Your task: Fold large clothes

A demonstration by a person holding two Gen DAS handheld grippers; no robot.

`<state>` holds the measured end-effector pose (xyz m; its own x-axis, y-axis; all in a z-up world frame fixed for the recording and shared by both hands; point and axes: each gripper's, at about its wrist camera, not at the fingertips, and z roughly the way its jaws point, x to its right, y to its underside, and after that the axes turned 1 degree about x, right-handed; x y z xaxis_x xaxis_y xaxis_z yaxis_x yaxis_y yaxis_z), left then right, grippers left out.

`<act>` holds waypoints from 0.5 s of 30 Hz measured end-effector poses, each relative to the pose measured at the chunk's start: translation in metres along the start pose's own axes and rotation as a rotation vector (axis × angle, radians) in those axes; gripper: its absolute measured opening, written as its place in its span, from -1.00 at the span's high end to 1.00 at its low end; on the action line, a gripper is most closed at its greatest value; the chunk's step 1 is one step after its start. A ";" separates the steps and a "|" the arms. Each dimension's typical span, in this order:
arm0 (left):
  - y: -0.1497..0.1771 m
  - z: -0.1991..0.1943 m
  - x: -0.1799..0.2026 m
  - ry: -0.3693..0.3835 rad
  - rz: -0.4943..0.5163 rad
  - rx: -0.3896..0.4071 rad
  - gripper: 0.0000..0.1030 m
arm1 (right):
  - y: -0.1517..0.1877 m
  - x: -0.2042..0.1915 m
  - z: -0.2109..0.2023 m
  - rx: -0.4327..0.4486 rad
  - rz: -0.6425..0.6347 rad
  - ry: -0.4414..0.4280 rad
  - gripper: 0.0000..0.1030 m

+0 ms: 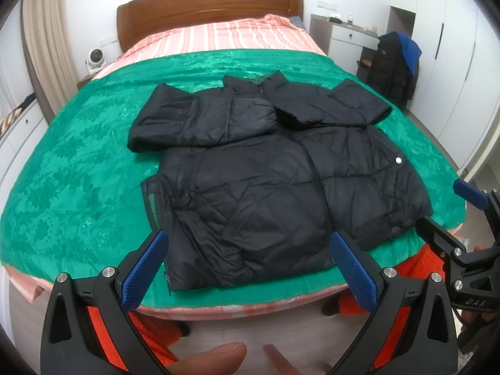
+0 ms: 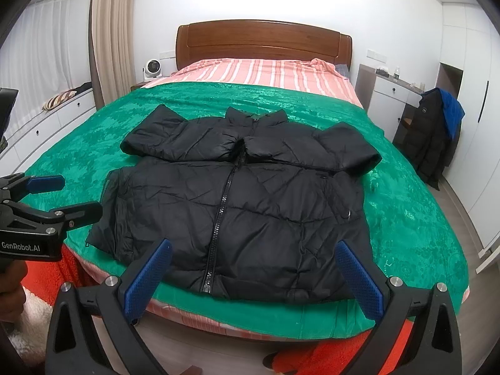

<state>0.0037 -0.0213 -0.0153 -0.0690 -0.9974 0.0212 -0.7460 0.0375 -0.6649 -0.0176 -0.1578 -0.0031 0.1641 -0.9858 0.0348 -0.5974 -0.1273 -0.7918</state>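
Jacket: black puffer jacket (image 2: 237, 206) is laid front-up and zipped on the green blanket (image 2: 406, 218), near the foot edge of the bed (image 2: 262, 37); collar is pointed toward the headboard.
Sleeves: left-side sleeve (image 2: 175, 139) and right-side sleeve (image 2: 315, 148) are already folded inward across the chest, cuffs nearly meeting at the zipper (image 2: 218, 218).
Body: lower torso is seen unfolded, puffy and creased; hem lies just beside the blanket's near edge.
Left gripper (image 1: 250, 268): held open and empty, hovering just short of the hem, apart from the fabric.
Right gripper (image 2: 253, 272): likewise spread wide, nothing grasped, poised before the hem's right half.
Step in hand (judged): hem is to be lifted and carried toward the collar.
Advice: both hem corners should be pinched together, deep enough that all padded layers are caught, since slick shell is likely to slip.
Advice: lift should be kept level and symmetrical so that folded sleeves are not dragged open.
Risk: trapped air may spring the fold back; pressing down after placement is suggested.
Surroundings: dark coat (image 2: 432, 134) is draped over furniture at the far right, well apart.
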 end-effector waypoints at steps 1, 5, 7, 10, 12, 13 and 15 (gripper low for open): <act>0.000 0.000 0.000 0.001 0.000 0.000 -0.99 | 0.000 0.000 0.000 -0.001 0.000 -0.001 -1.00; 0.000 0.000 0.000 0.001 0.000 0.000 -0.99 | 0.000 0.000 0.000 -0.002 0.001 -0.001 -1.00; 0.000 0.001 -0.001 0.001 0.000 -0.003 -0.99 | 0.000 0.000 0.001 -0.004 0.001 -0.001 -1.00; 0.001 0.002 -0.001 0.002 0.000 -0.011 -0.99 | 0.001 0.000 0.002 -0.010 0.006 -0.005 -1.00; 0.001 0.002 -0.001 0.002 0.000 -0.014 -0.99 | 0.001 0.001 0.002 -0.010 0.006 -0.004 -1.00; 0.001 0.002 -0.001 0.002 0.000 -0.013 -0.99 | 0.001 0.001 0.002 -0.010 0.007 -0.004 -1.00; 0.001 0.002 -0.001 0.002 0.000 -0.012 -0.99 | 0.001 0.001 0.002 -0.010 0.007 -0.004 -1.00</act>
<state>0.0043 -0.0207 -0.0177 -0.0703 -0.9973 0.0222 -0.7535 0.0385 -0.6563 -0.0164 -0.1584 -0.0052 0.1636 -0.9862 0.0268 -0.6063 -0.1219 -0.7858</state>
